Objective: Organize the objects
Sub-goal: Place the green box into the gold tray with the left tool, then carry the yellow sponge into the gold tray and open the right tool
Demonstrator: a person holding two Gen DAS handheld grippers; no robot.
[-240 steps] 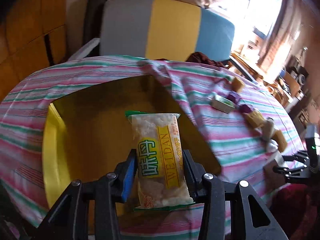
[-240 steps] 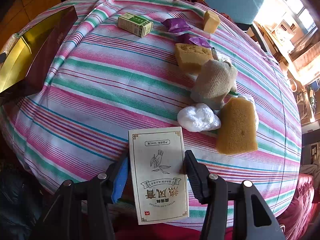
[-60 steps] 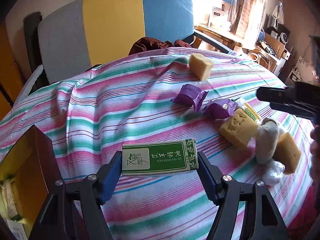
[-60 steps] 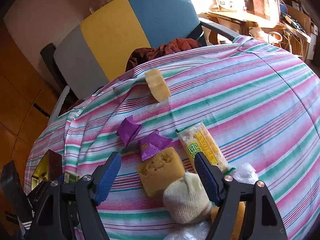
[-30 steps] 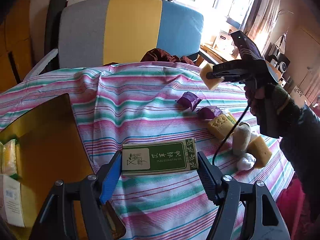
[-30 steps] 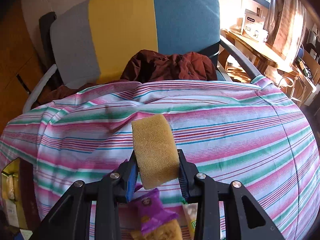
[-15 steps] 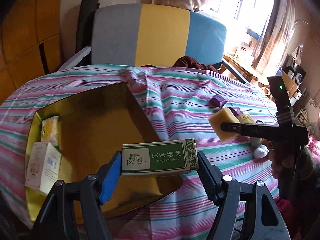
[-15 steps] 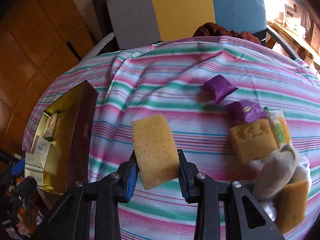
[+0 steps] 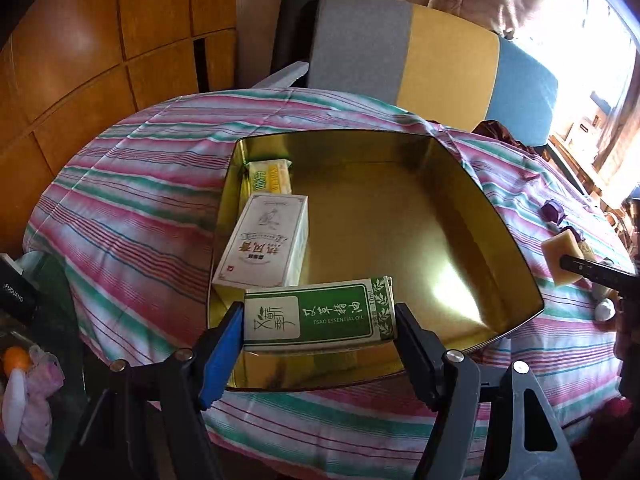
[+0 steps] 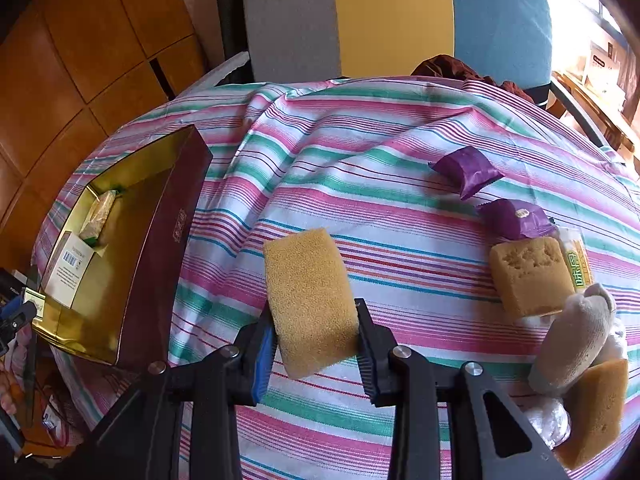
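1. Two things already lie inside the shallow gold-lined box with dark red outer walls [image 9: 460,184]: a yellow-and-white snack packet [image 9: 269,176] at the far left corner, and a white carton with a line drawing and red characters [image 9: 264,242] just in front of it, along the left wall.

2. The left gripper [image 9: 318,336] is clamped across the ends of a green-and-white essential oil carton [image 9: 318,314], carried lengthwise and hanging over the near left part of the box, in front of the white carton. I judge it is about to be set down; it is not yet in.

3. The right gripper [image 10: 316,336] is pinched tight on a yellow rectangular sponge block [image 10: 310,300], held above the pink, green and white striped tablecloth [image 10: 360,152], well apart from the box.

4. Left on the cloth at the right side: two purple foil wrappers [image 10: 466,170], a pitted yellow sponge [image 10: 528,276], another yellow snack packet [image 10: 578,264] beside it, a cream knitted glove or sock [image 10: 576,336], a crumpled clear plastic ball [image 10: 548,420] and one more yellow sponge [image 10: 596,408].

5. By my reckoning, under half is done: two in, two in the air, about seven waiting.
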